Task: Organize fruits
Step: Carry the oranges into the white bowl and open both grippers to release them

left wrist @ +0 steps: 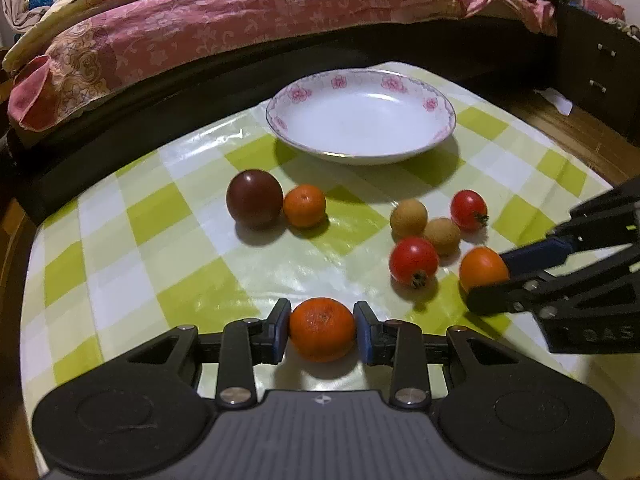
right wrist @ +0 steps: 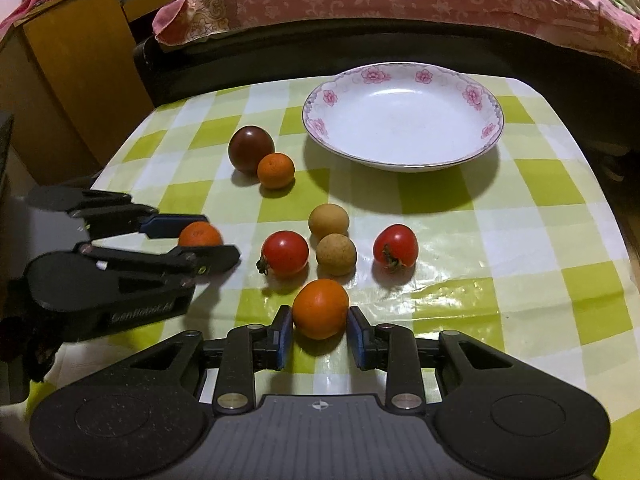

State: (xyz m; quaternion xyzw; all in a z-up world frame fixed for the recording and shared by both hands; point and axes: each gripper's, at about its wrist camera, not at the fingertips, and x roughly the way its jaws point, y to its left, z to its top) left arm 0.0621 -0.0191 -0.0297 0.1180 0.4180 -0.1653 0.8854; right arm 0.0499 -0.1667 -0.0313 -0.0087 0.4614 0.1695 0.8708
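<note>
My left gripper (left wrist: 322, 318) is shut on a rough orange tangerine (left wrist: 322, 336) that rests on the checked cloth, one blue pad against each side. The right wrist view shows the same gripper (right wrist: 218, 240) at the left. My right gripper (right wrist: 320, 320) is shut on a smooth orange fruit (right wrist: 320, 304), also on the cloth. The left wrist view shows it (left wrist: 486, 280) coming in from the right. An empty white flowered plate (left wrist: 360, 120) (right wrist: 400, 120) stands at the far side.
Loose between the grippers and the plate lie a dark red round fruit (right wrist: 251, 148), a small tangerine (right wrist: 276, 171), two tan longans (right wrist: 329, 220) and two red cherry tomatoes (right wrist: 285, 254). A bed with a pink quilt (left wrist: 240, 20) runs behind the table, and a wooden cabinet (right wrist: 72, 80) stands at the left.
</note>
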